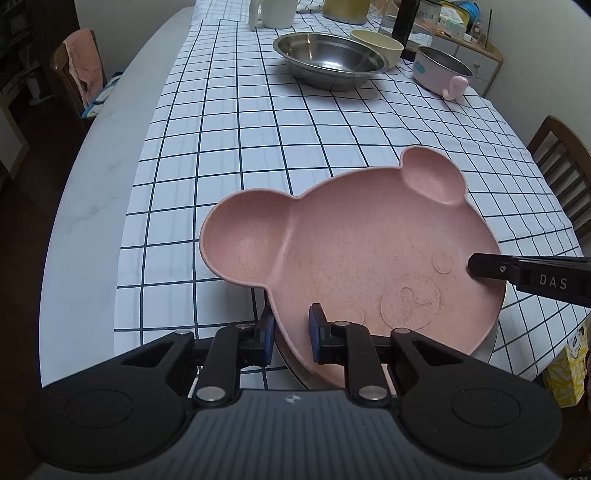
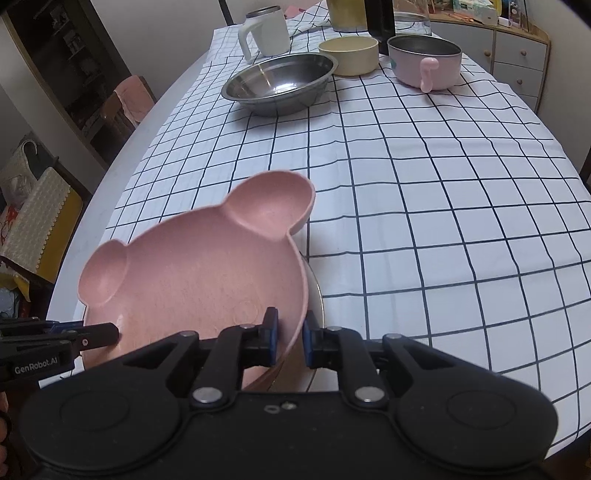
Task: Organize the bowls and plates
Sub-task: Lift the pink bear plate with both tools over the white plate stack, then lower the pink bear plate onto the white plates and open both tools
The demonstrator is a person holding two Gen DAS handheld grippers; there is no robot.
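Observation:
A pink bear-shaped plate [image 1: 354,258] with two ear wells sits on top of a round metal plate [image 1: 487,343] near the table's front edge. My left gripper [image 1: 291,338] straddles the pink plate's near rim, one finger inside and one outside, with a small gap still showing. My right gripper [image 2: 290,338] straddles the opposite rim [image 2: 301,306] the same way. The right gripper's finger shows in the left wrist view [image 1: 480,266]; the left one shows in the right wrist view [image 2: 99,334]. At the far end stand a steel bowl [image 1: 328,59], a cream bowl [image 1: 376,44] and a pink handled pot [image 1: 441,72].
The table has a white checked cloth [image 1: 258,140] with a bare white edge on the left. A white mug [image 2: 264,33], a yellow container and a black object stand at the far end. Wooden chairs [image 1: 565,173] stand on both sides. A drawer unit stands beyond the table.

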